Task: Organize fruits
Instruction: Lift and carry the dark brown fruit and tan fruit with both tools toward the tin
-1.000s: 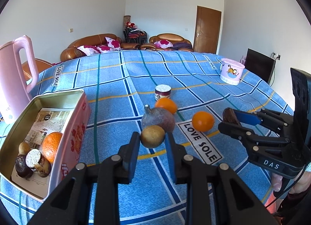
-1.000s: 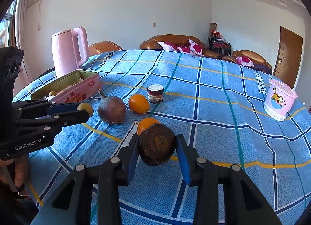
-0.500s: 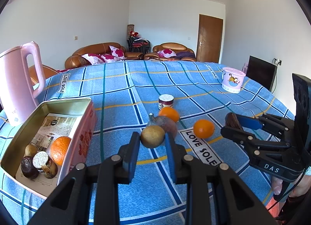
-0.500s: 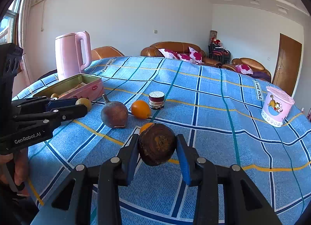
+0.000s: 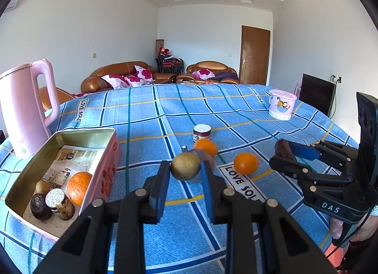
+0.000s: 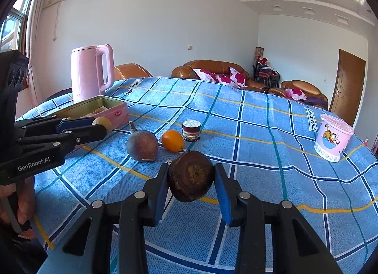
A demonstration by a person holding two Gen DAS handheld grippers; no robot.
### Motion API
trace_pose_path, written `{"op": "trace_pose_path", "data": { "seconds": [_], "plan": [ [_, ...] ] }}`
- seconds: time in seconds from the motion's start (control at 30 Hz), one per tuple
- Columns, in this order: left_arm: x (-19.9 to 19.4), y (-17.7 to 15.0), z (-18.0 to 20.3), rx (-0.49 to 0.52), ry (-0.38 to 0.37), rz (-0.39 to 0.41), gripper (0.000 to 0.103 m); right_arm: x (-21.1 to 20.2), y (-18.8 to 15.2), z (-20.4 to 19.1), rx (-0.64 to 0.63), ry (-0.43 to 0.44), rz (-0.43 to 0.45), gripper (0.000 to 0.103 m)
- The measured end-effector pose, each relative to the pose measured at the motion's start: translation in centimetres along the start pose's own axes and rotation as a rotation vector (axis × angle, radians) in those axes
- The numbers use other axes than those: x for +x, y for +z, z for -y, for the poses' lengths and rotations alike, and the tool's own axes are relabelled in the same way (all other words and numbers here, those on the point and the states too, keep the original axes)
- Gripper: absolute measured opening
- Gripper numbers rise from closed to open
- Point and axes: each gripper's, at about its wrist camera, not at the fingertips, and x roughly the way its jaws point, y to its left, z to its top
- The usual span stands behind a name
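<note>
Blue checked tablecloth [image 5: 146,118] — white walls [image 5: 94,25], brown sofas [image 5: 118,75], wooden door [image 5: 255,54]

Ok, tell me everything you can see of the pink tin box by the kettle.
The pink tin box is an open rectangular tin, with no lid on it: pink outside with red print, dull gold metal inside. It sits flat on the blue checked cloth, just in front of the pink kettle. A printed leaflet lines its floor. At its near end lie an orange, a small brownish fruit and some dark round pieces. No claw touches it.
</note>
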Motion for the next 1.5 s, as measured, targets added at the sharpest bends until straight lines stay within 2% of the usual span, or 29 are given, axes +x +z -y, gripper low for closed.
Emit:
{"op": "trace_pose_path", "data": {
  "seconds": [1.5],
  "plan": [
    [-2.0, -0.3, 0.4, 0.024, 0.021, 0.123, 0.029, -2.6, -0.5, -1.0, -0.051, -0.023, 0.166, 0.040]
  ]
}}
